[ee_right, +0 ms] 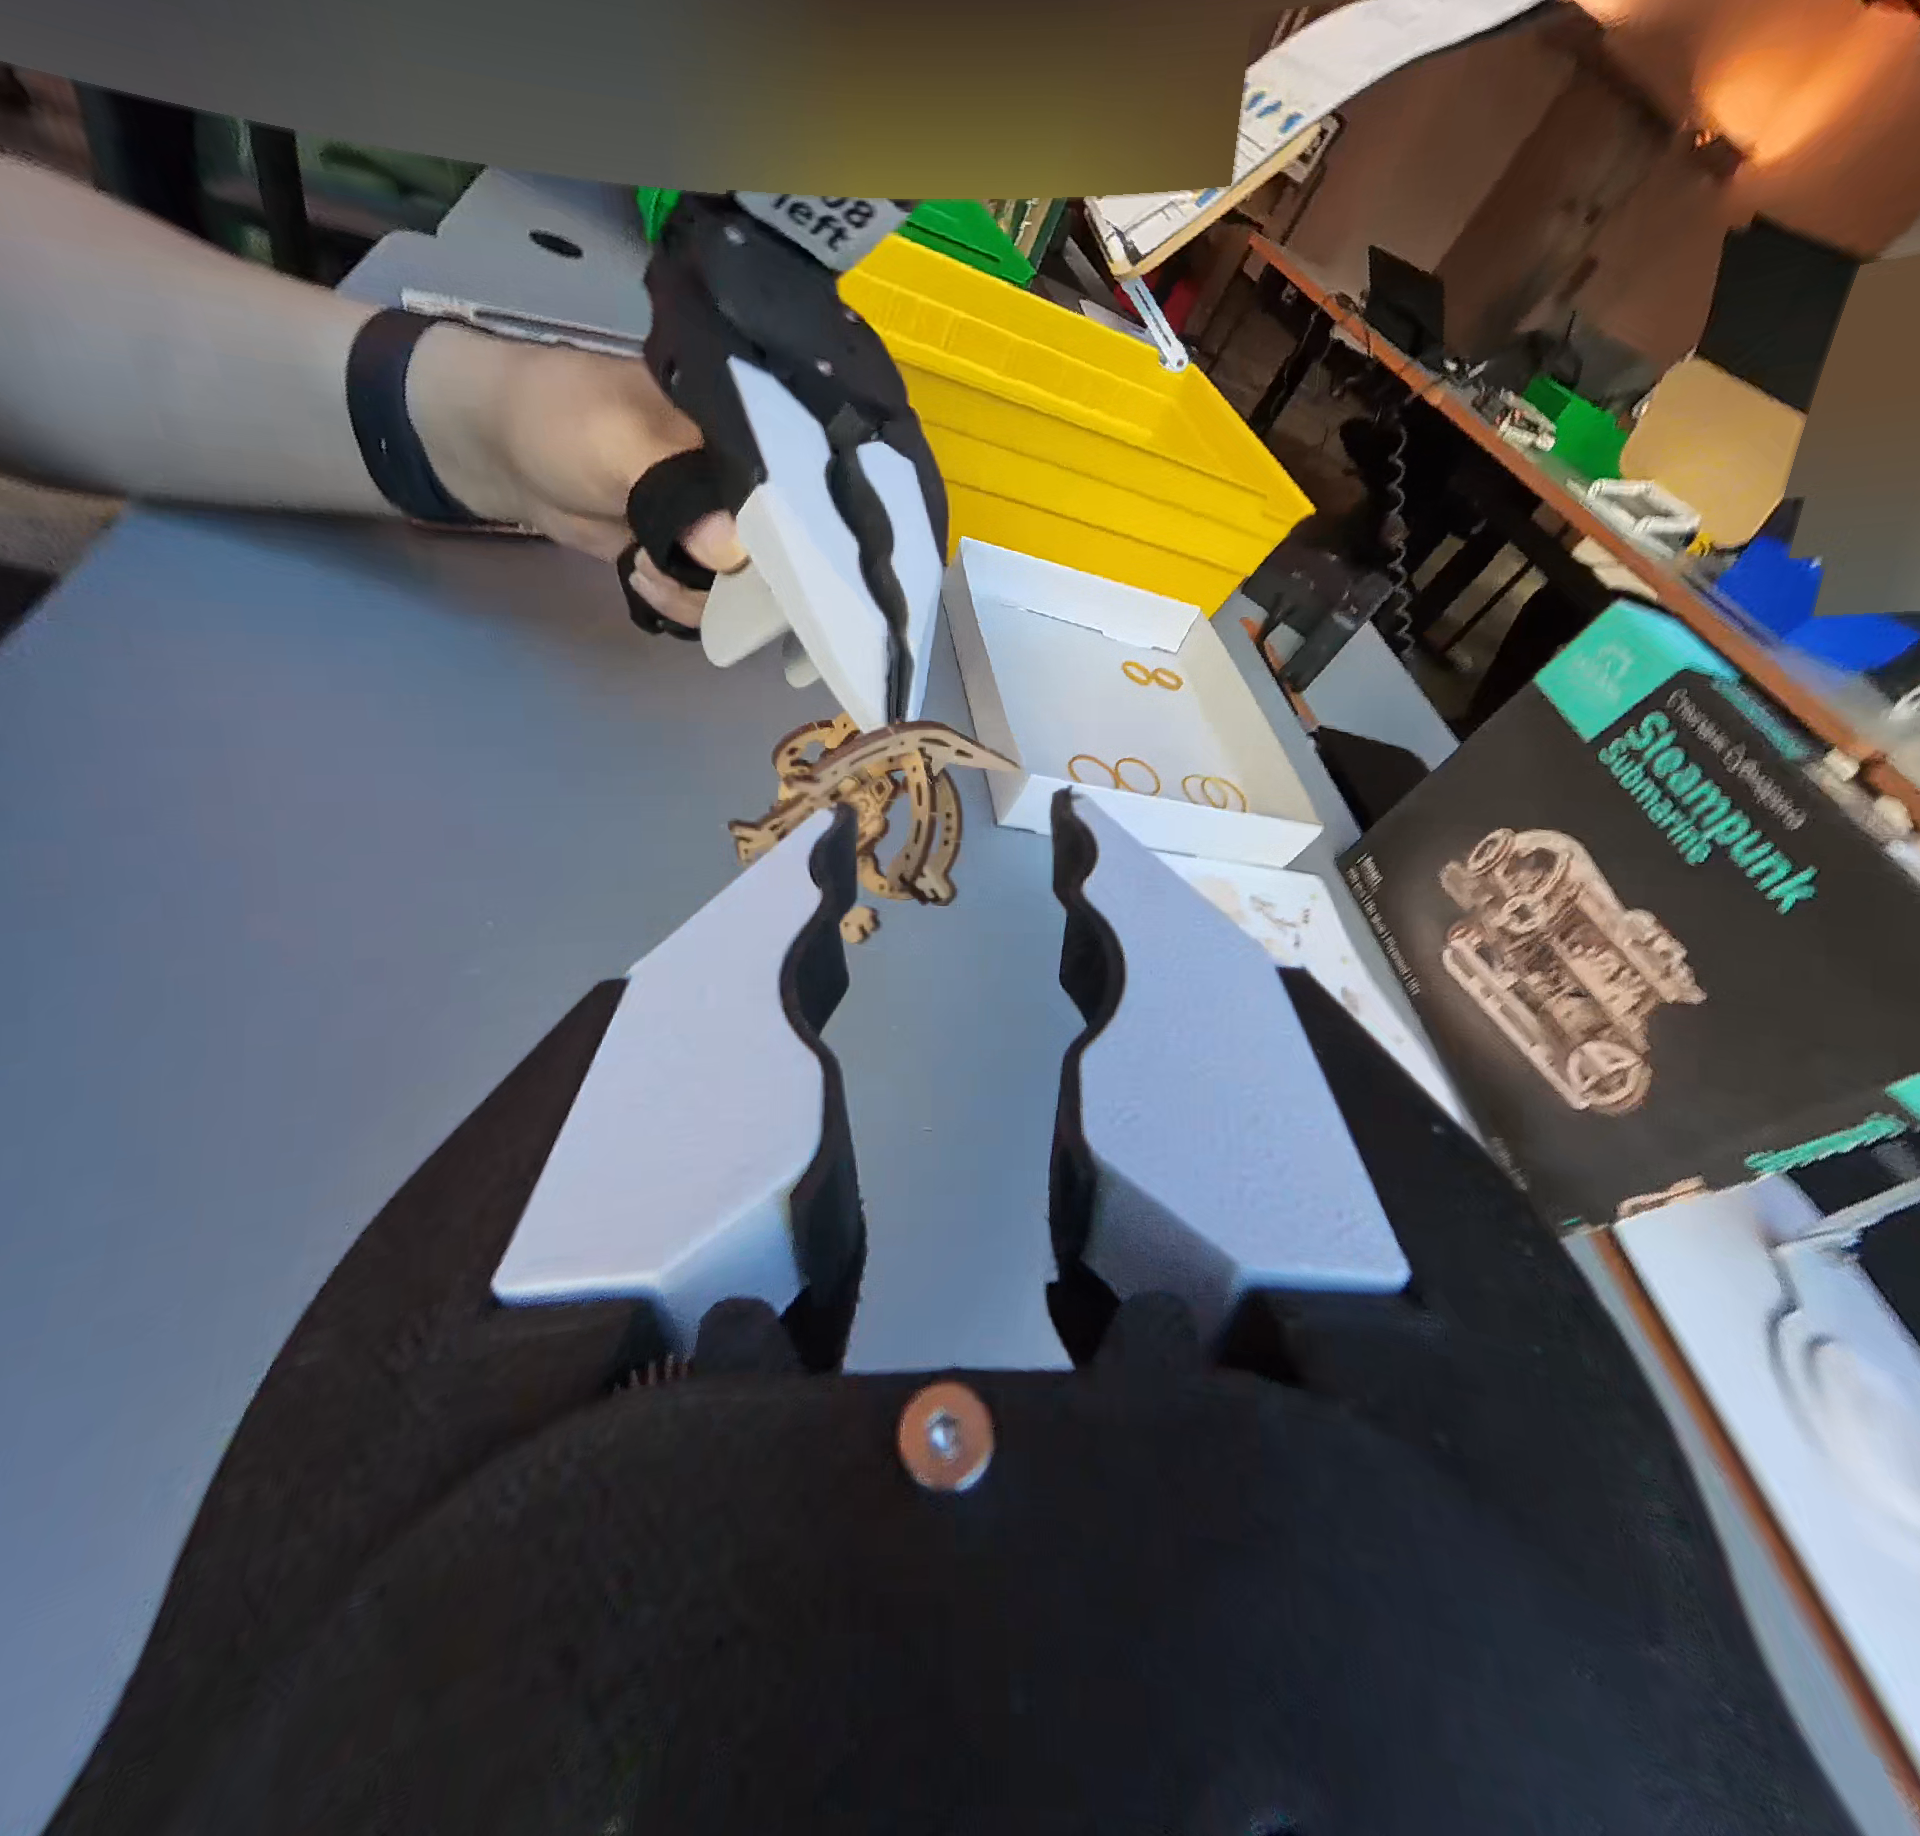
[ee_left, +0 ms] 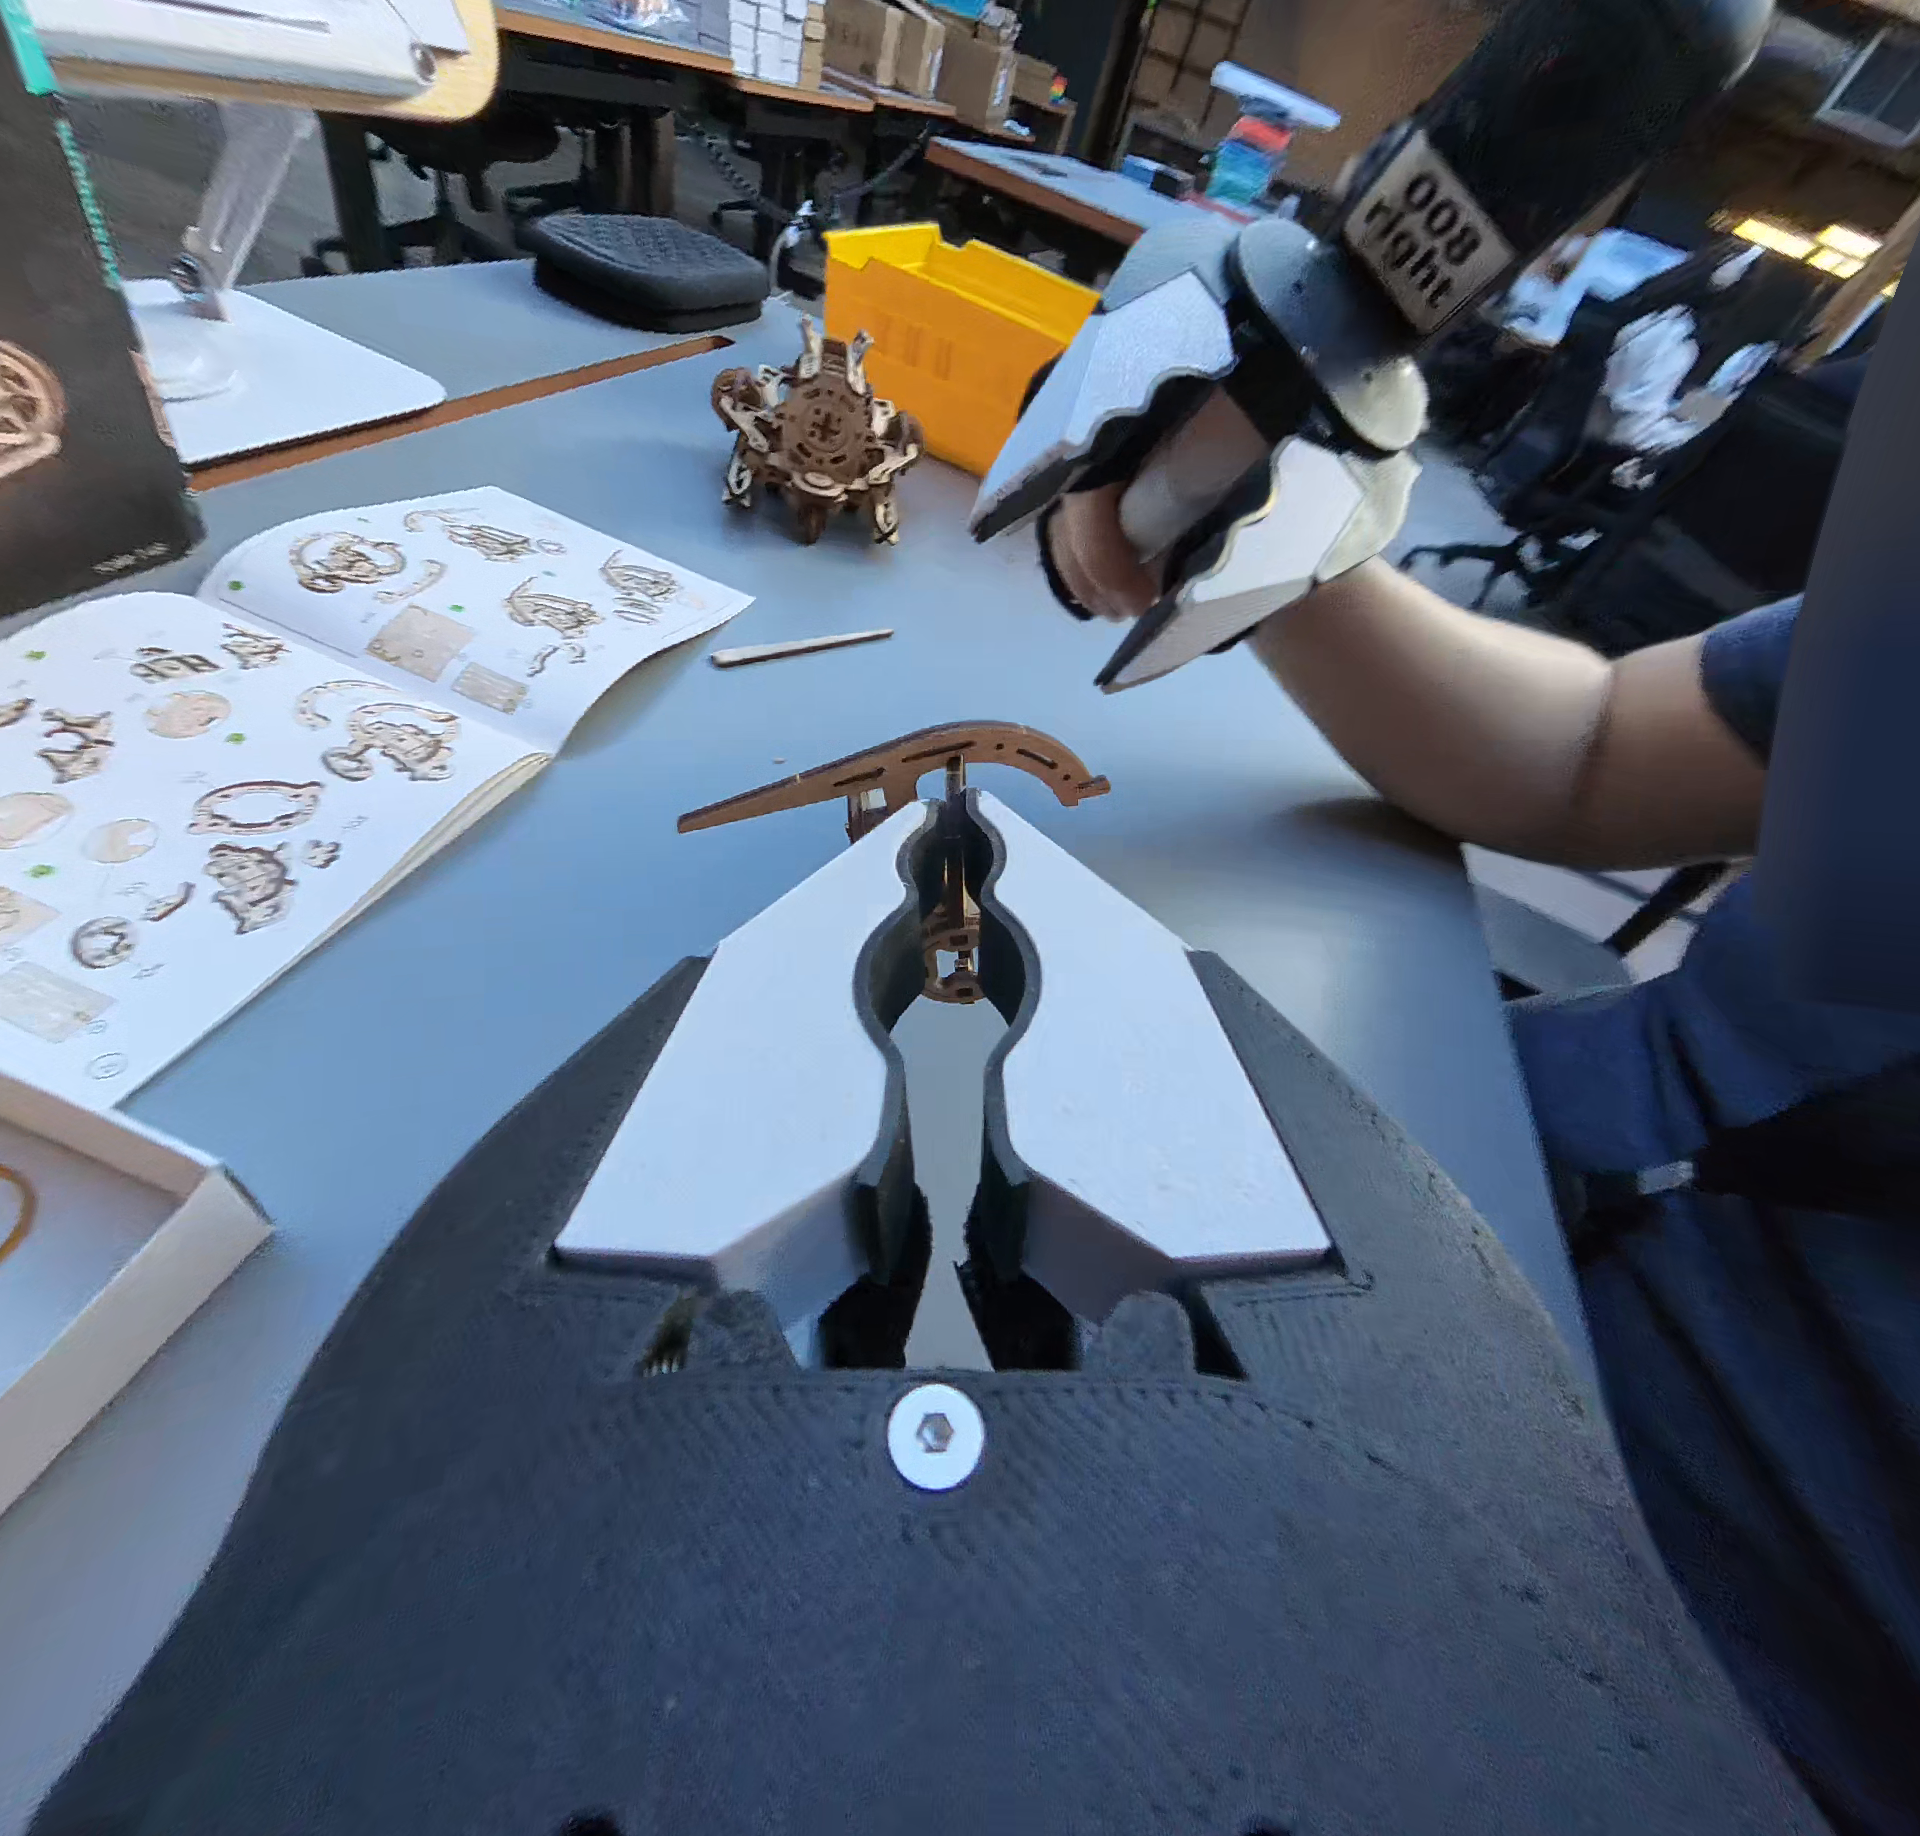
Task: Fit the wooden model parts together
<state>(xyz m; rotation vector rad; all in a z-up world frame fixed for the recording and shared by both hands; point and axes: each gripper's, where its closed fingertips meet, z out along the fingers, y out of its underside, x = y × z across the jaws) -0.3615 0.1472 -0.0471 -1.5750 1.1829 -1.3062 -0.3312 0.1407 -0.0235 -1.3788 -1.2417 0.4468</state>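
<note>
Wooden model part (ee_left: 914, 763), a curved, slotted brown piece with smaller bits fixed beneath, clamped between the tips of the left claw (ee_left: 951, 815) and held just above the grey table (ee_left: 582, 934). Seen from the right wrist view as a cluster of curved laser-cut pieces (ee_right: 873, 810) pinched at its top by the left claw (ee_right: 888, 706), which points downward. Right claw (ee_right: 951, 830) released, jaws spread, nothing between them, aimed at the part and close to it, the left fingertip (ee_right: 831, 836) overlapping it in view; touching or not, cannot tell. In the left wrist view, right claw (ee_left: 1049, 602) raised over the table, off to the right, jaws apart.

Farther back on the table: a finished wooden model (ee_left: 816, 441) standing upright, just beside a yellow bin (ee_left: 956, 332). Thin wooden stick (ee_left: 800, 646) lying flat between the model and the held part. Open instruction booklet (ee_left: 312, 747) spread flat at left. White shallow box (ee_right: 1101, 716) with several rubber bands (ee_right: 1122, 773) inside, next to the yellow bin (ee_right: 1081, 415). Black kit box (ee_right: 1642, 934) propped at the right.
</note>
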